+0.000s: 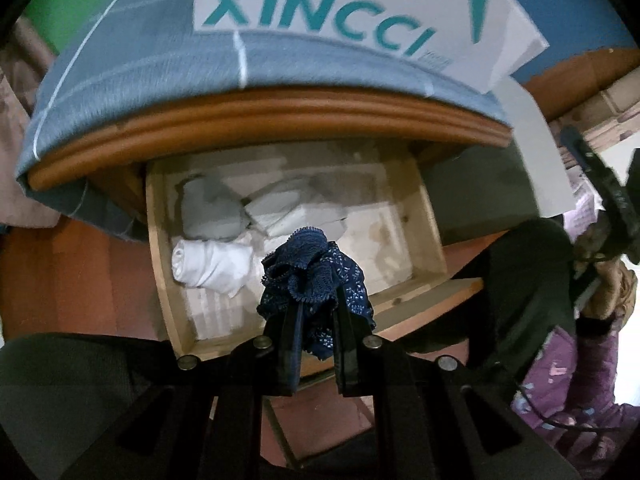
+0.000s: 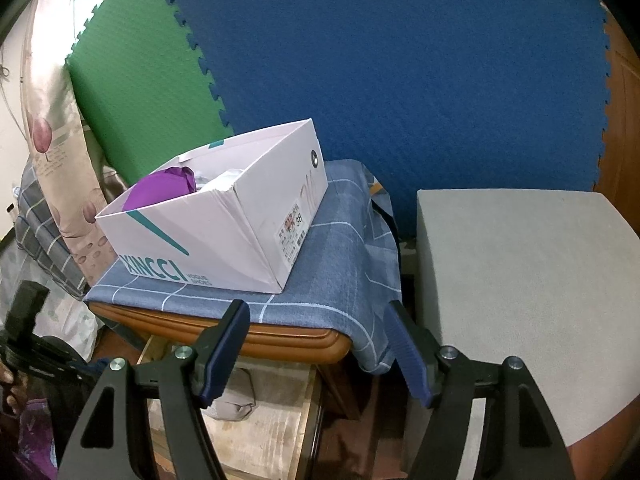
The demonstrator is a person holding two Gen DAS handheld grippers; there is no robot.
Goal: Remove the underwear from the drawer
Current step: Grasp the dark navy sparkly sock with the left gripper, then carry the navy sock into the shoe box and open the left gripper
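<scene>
Wooden nightstand (image 2: 296,338), blue checked cloth (image 2: 340,248) on top, white shoebox (image 2: 224,236) on cloth

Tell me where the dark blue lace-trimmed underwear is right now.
In the left wrist view, the dark blue lace-trimmed underwear hangs bunched in the shut left gripper, above the open wooden drawer, just right of a rolled white cloth.

One navy underwear (image 1: 316,276) sits between the left gripper's (image 1: 316,300) fingers; beyond its tips the drawer (image 1: 424,208) holds one white roll (image 1: 208,266) and one grey bundle (image 1: 210,210).
</scene>
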